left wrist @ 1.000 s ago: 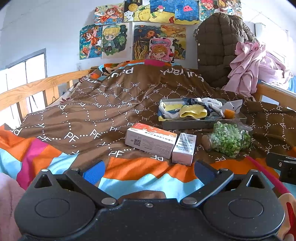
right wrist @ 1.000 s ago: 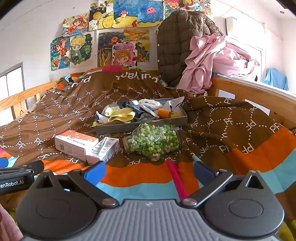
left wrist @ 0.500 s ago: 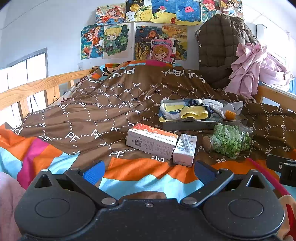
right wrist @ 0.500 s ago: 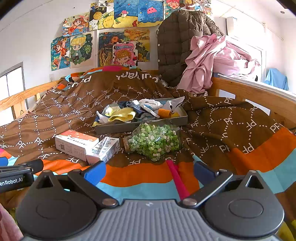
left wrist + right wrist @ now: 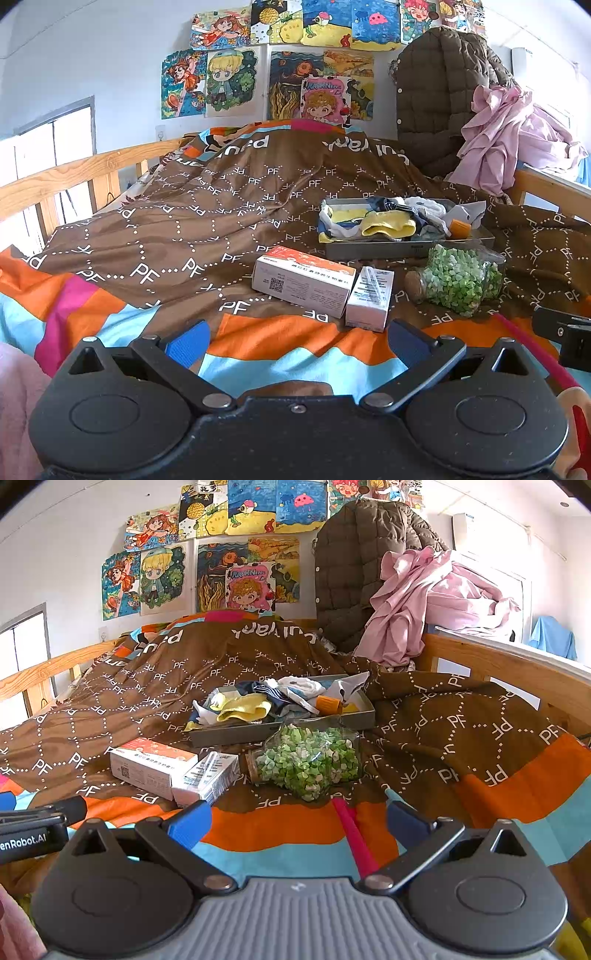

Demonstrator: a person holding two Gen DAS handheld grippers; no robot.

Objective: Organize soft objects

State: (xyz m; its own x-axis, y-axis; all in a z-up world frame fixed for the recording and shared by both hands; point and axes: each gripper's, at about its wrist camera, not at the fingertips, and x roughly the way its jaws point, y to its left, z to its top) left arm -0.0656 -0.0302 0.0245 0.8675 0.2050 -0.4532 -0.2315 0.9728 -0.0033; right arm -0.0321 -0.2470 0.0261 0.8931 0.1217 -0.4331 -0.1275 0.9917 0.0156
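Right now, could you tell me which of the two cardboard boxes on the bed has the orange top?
The larger, longer white cardboard box on the left has the orange top. The smaller white box touching its right end shows only white faces with printed text.

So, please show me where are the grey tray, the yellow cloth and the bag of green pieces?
grey tray (image 5: 236, 734), right wrist view, front wall.
yellow cloth (image 5: 245, 707), right wrist view, folded middle.
bag of green pieces (image 5: 460, 278), left wrist view, centre.

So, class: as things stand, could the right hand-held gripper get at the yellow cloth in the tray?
Probably yes. The right hand-held gripper is open and empty, but the jar of green bits lies between it and the tray, so it would likely go over it to reach the yellow cloth on top.
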